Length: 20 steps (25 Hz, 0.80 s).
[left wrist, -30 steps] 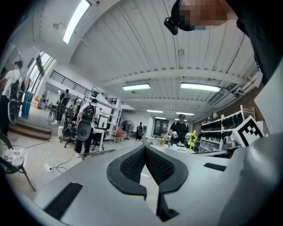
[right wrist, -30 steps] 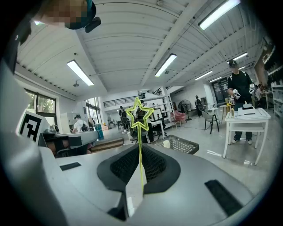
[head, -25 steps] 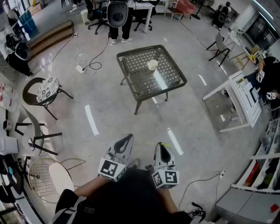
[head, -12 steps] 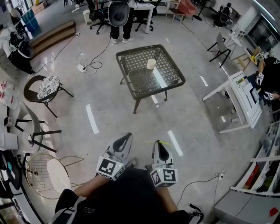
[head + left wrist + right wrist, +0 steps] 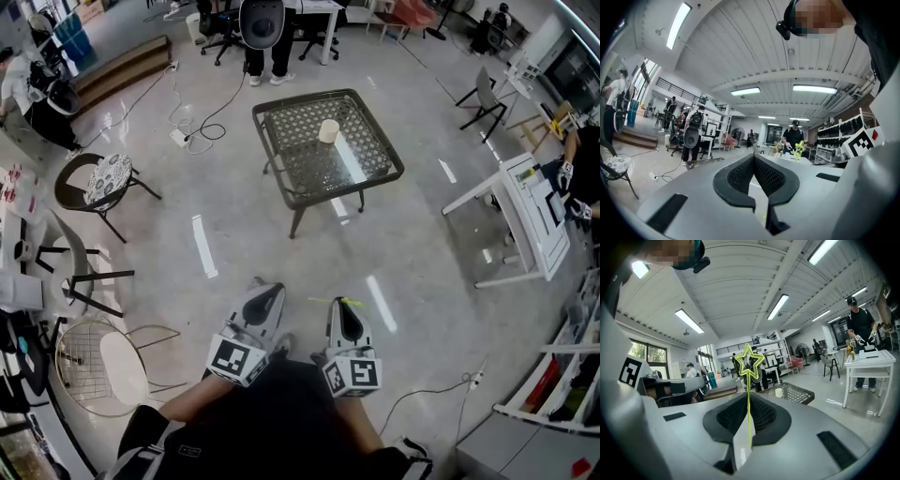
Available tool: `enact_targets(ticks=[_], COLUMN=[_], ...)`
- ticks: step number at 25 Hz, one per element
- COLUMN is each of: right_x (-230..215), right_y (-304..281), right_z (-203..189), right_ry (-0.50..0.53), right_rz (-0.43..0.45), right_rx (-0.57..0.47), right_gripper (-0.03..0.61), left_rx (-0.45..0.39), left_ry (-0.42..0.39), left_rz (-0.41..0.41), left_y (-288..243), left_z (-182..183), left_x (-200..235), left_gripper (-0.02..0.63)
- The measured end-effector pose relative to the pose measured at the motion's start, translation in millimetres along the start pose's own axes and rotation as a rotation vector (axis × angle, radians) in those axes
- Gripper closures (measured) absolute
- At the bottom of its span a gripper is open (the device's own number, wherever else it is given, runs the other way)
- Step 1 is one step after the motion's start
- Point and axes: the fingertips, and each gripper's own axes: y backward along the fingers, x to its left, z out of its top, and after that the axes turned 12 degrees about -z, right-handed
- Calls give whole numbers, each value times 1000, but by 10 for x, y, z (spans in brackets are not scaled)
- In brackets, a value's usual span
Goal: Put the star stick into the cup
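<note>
Head view: holding the left claw [image 5: 265, 300] and right claw [image 5: 346, 320] low and close to the body, side by side, both pointing fwd over the glossy floor [image 5: 234, 253]. Pinching a thin yellow-green star stick [image 5: 343, 302] in the right claw, w/ its far end poking out just past the tips. Facing a pale cup [image 5: 328, 131] standing upright on the mesh worktop [image 5: 309, 173], toward its far side and well apart from both claws. Also showing a person [image 5: 262, 37] in dark clothes standing behind the worktop, a chair w/ patterned seat [image 5: 97, 178] off to the left, a wire chair [image 5: 103, 361] nearer at lower left, and a white desk [image 5: 525, 211] to the right.

Left gripper view: looking along the left claw. Pressing the two dark pads [image 5: 736, 176] together at the tips, w/ only a V-shaped gap behind them; gripping nothing. Catching the star stick's yellow-green head off to the right, in front of the bkgd shelving [image 5: 834, 136].

Right gripper view: clamping the star stick's stem btwn the right claw's pads, stem running straight up the middle, w/ the outlined star rising clear above the tips. Showing the cup beyond, just right of the stem in frame, sitting on the mesh worktop, well apart from the claw. Also showing a second person [image 5: 860, 324], in a cap, standing at the white desk at far right.
</note>
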Motion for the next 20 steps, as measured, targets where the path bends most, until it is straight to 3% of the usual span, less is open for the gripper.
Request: enact_targets(ticks=[7, 20], right_x=[-58, 99], right_y=[-545, -2000], right_z=[58, 480], right_ry=[9, 23], right_rz=[-16, -78], right_rx=[14, 7], right_gripper=[558, 558], left_rx=[12, 31], left_ry=[26, 44], left_rz=[-9, -90], left_y=[-375, -1257], left_z=[-46, 244], left_x=[418, 1743], left_gripper=[598, 598])
